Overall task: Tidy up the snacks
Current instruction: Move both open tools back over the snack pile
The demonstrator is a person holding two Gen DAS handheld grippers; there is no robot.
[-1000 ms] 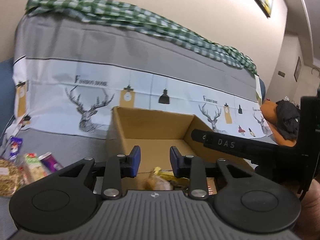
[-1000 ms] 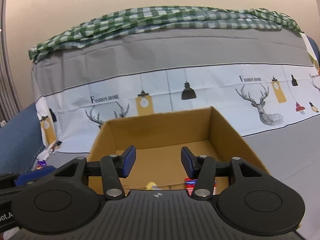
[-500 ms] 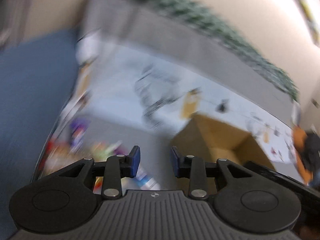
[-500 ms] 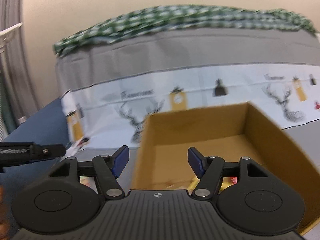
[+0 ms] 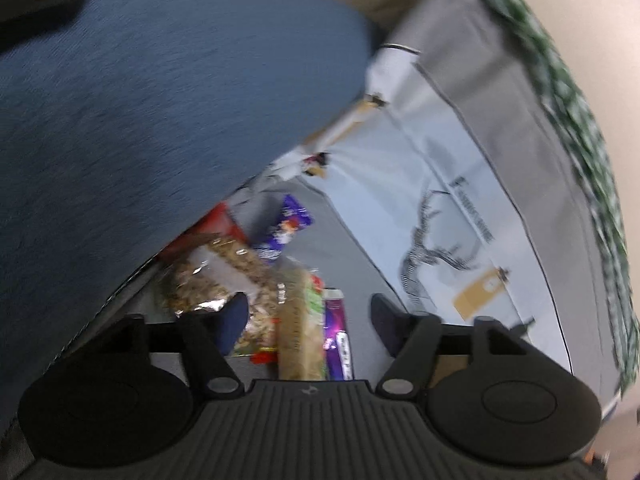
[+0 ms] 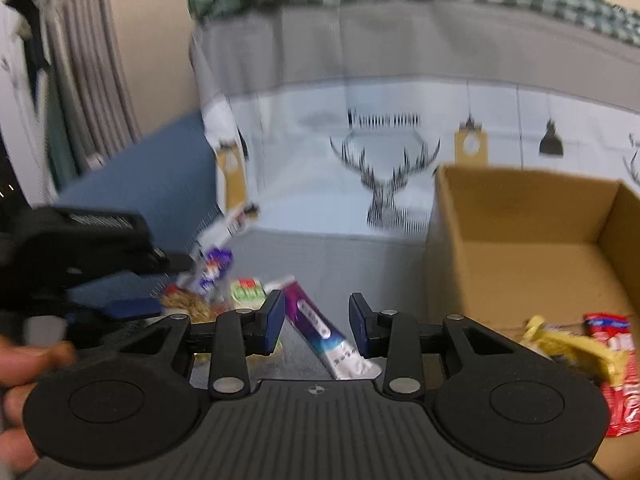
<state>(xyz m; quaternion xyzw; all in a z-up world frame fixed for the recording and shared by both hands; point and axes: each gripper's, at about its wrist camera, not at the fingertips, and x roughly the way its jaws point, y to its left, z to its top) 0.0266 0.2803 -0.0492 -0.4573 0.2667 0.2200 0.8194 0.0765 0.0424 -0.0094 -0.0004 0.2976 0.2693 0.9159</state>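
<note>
Left gripper [image 5: 308, 316] (jaws apart) hovers over snack packets [image 5: 256, 288] beside blue cushion [image 5: 140, 120].

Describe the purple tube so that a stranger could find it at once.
Start at the open cardboard box on the grey cover. Left of it lies a heap of snack packets. The purple tube lies nearest the box: long, slim, with a flat silver end, unlike the crinkled packets.

Red packet [image 6: 618, 392] cut off right.

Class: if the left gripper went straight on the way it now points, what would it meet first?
Probably the tan snack pack, which lies between the open fingers of the left gripper, beside a purple bar. Blur leaves depth unsure.
</note>
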